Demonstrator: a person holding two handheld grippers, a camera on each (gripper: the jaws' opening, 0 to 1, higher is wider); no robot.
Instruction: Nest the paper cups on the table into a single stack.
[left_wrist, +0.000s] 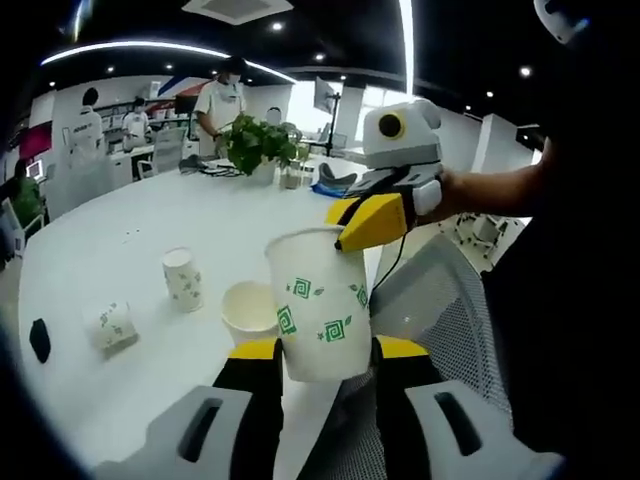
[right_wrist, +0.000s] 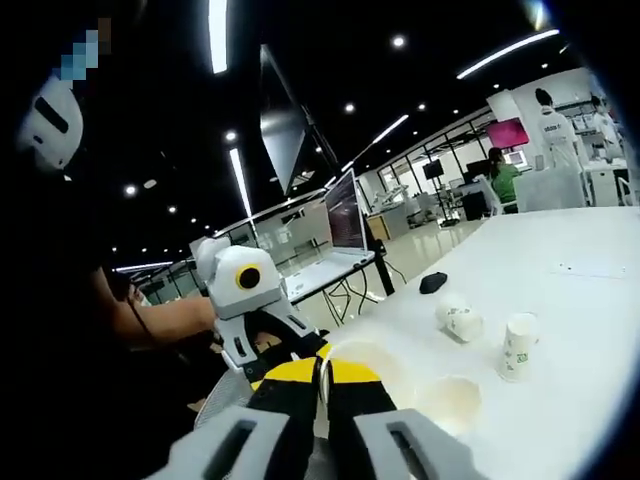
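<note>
A white paper cup (left_wrist: 318, 305) with green swirl marks stands upright between my left gripper's (left_wrist: 328, 348) yellow pads, which are shut on its lower half. My right gripper (left_wrist: 352, 232) comes in from the right, and its yellow tips pinch that cup's rim. In the right gripper view, my right gripper (right_wrist: 322, 374) has its jaws nearly together on the rim, with the cup's mouth (right_wrist: 378, 362) just beyond. The left gripper (right_wrist: 268, 340) sits below it. On the white table (left_wrist: 200, 215) are an open cup (left_wrist: 247, 310), a standing cup (left_wrist: 183, 278) and a cup on its side (left_wrist: 115, 326).
A potted plant (left_wrist: 262, 145) stands at the table's far end, with people behind it. A small black object (left_wrist: 40, 340) lies near the left edge. A grey mesh chair (left_wrist: 445, 300) is below the held cup on the right. A person's arm (left_wrist: 490, 190) holds the right gripper.
</note>
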